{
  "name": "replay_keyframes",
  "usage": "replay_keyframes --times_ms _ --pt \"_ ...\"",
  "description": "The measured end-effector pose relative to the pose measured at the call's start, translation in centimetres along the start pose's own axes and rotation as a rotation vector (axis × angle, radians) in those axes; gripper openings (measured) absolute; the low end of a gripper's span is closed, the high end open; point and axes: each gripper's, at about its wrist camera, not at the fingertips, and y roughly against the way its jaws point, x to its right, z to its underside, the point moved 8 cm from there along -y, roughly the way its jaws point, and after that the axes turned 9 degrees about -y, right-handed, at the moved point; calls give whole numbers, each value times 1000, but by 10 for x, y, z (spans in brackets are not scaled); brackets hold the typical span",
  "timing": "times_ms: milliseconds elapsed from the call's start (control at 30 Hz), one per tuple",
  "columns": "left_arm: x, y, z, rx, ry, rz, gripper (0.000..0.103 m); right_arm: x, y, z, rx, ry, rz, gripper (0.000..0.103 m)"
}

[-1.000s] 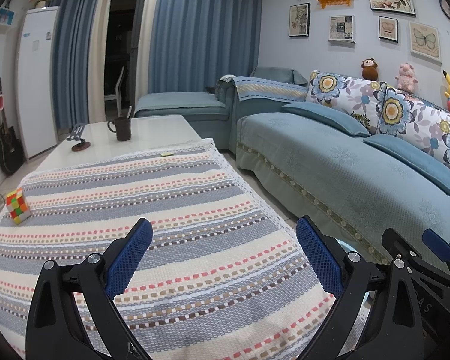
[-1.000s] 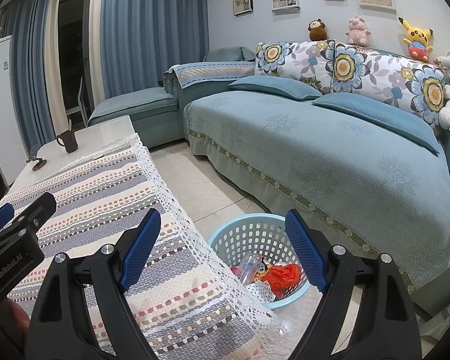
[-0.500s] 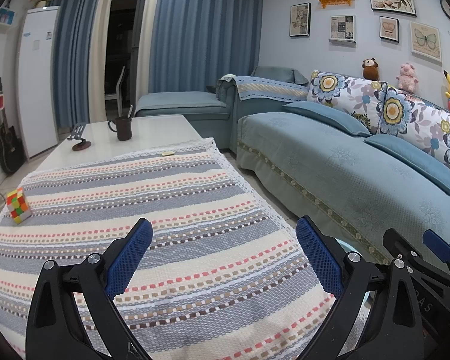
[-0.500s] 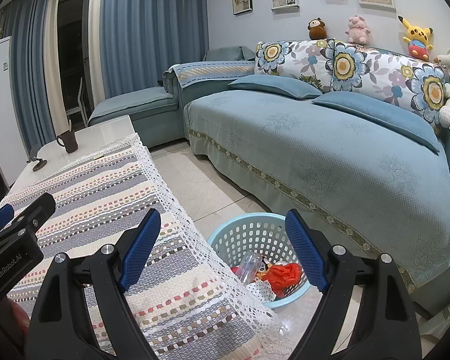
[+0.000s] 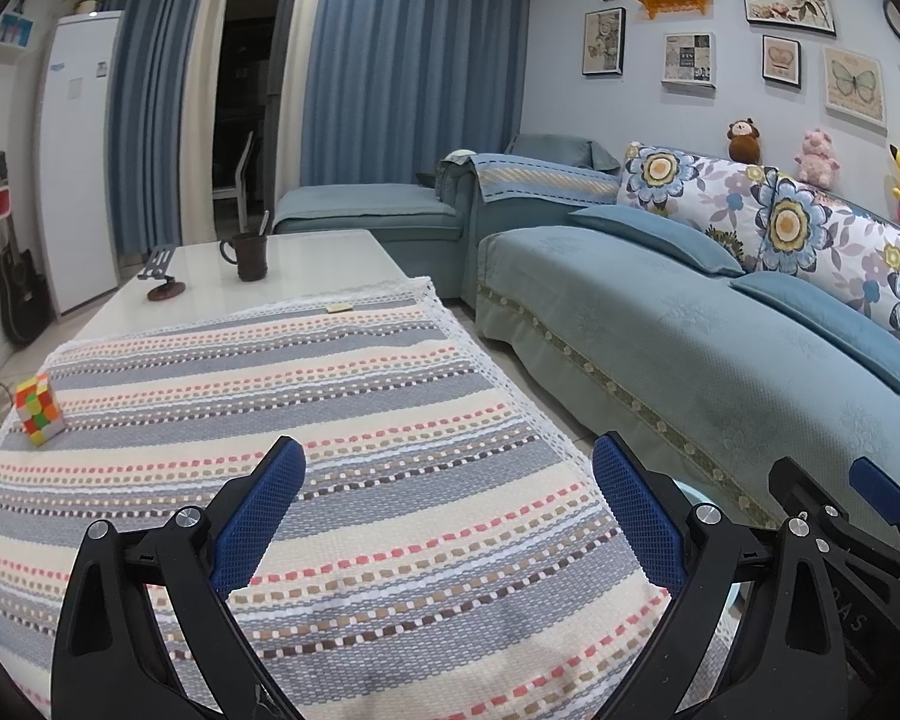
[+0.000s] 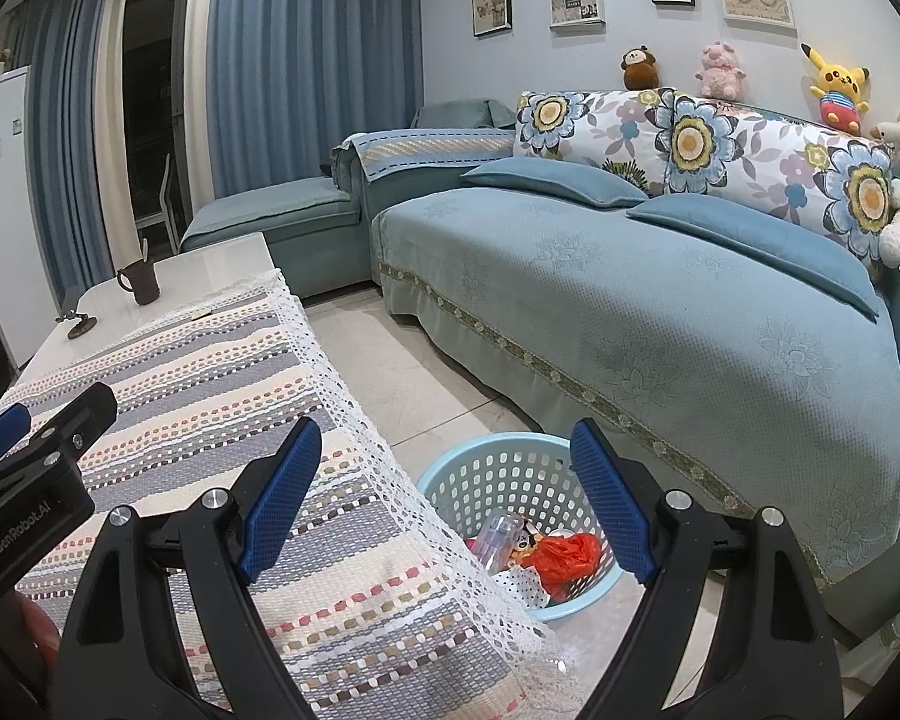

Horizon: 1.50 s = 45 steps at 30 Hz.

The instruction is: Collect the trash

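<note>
- The trash I can see is already in the light-blue basket, which stands on the floor tiles between the coffee table and the sofa: a clear plastic bottle, a red crumpled bag and some colourful wrappers beside them.
- My right gripper hovers above the table's corner, looking down toward the basket; its jaws stand wide apart with nothing between them.
- My left gripper hangs over the striped tablecloth, jaws likewise spread and empty.
- On the cloth I find no obvious litter. A small yellowish slip lies at its far lace edge; it may be a scrap, but it is too small for me to tell.
- The puzzle cube near the left edge, the dark mug and the little stand on the bare tabletop look like belongings, not rubbish.
- My judgement: the collecting is nearly or wholly finished. What may be left is that slip, if it is trash.
</note>
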Motion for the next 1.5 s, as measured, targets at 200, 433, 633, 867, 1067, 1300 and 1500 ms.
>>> replay_keyframes --times_ms 200,433,633,867,1067,1300,1500 --pt "0 0 0 0 1 -2 94 0 0 0 1 1 1 81" --pt "0 2 0 2 3 -4 94 0 0 0 0 1 1 81" --pt "0 2 0 2 3 -4 94 0 0 0 0 0 1 81" --pt "0 2 0 1 5 -4 94 0 1 0 1 1 1 81" --pt "0 2 0 2 3 -4 94 0 1 0 1 1 1 81" --pt "0 2 -1 3 4 -5 94 -2 2 -1 2 4 -1 81" --pt "-2 2 -4 3 7 -5 94 -3 3 -4 1 6 -4 81"
